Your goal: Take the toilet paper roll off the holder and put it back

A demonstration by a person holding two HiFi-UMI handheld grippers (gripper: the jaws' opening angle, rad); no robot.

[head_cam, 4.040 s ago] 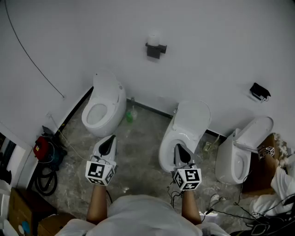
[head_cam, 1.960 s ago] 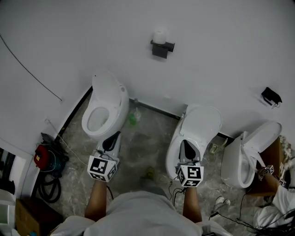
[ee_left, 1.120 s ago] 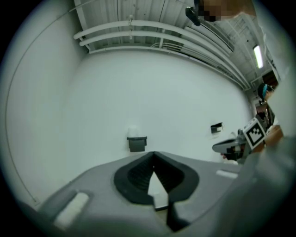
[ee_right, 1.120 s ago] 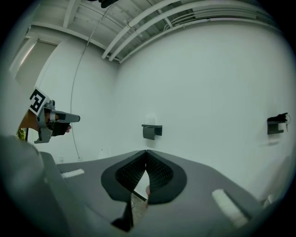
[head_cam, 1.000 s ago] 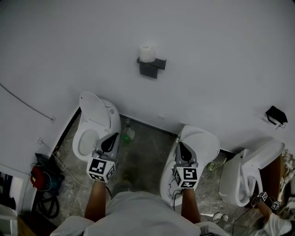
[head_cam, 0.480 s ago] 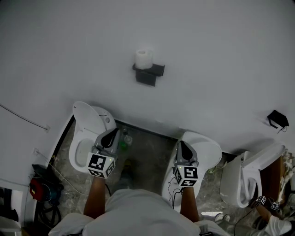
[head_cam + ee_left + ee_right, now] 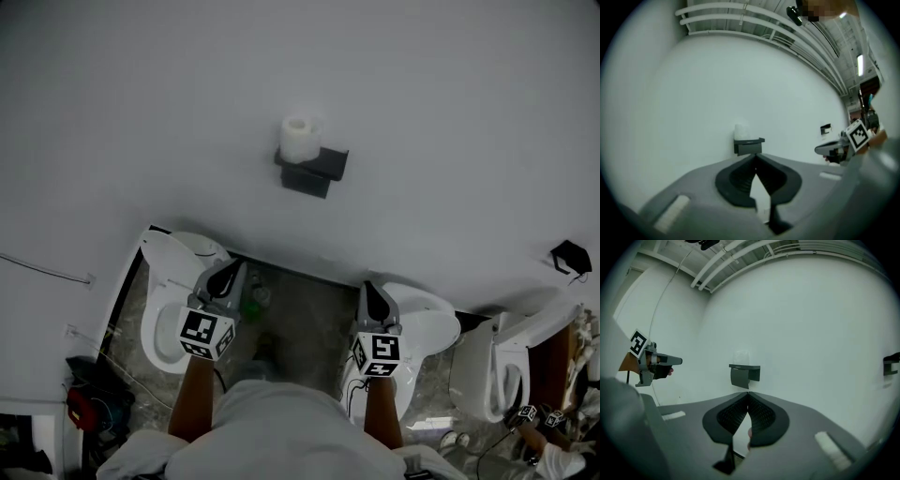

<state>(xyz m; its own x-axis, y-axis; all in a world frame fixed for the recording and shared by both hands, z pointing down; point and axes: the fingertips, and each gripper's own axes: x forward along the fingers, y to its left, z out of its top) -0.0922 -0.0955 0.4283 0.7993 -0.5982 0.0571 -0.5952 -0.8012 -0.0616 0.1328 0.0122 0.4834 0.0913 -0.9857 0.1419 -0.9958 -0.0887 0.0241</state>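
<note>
A white toilet paper roll [image 7: 300, 139] stands upright on top of a black wall holder [image 7: 312, 170] on the white wall ahead. The roll [image 7: 743, 131] on the holder [image 7: 748, 146] shows just above my left gripper's [image 7: 755, 155] tips, and the roll [image 7: 741, 357] on the holder [image 7: 745, 373] above my right gripper's [image 7: 748, 393] tips. My left gripper [image 7: 230, 272] and right gripper [image 7: 369, 292] are held side by side, well short of the wall. Both are shut with nothing between the jaws.
Three white toilets line the foot of the wall: one at left [image 7: 172, 295], one under my right gripper [image 7: 424, 328], one at right [image 7: 502, 366]. A green bottle [image 7: 249, 304] stands on the floor between the first two. A second black holder [image 7: 570, 258] hangs at far right.
Both grippers have travelled toward the wall together. The roll and holder now look larger and nearer, and the toilets have slid down toward the grippers. Jaws stay shut.
</note>
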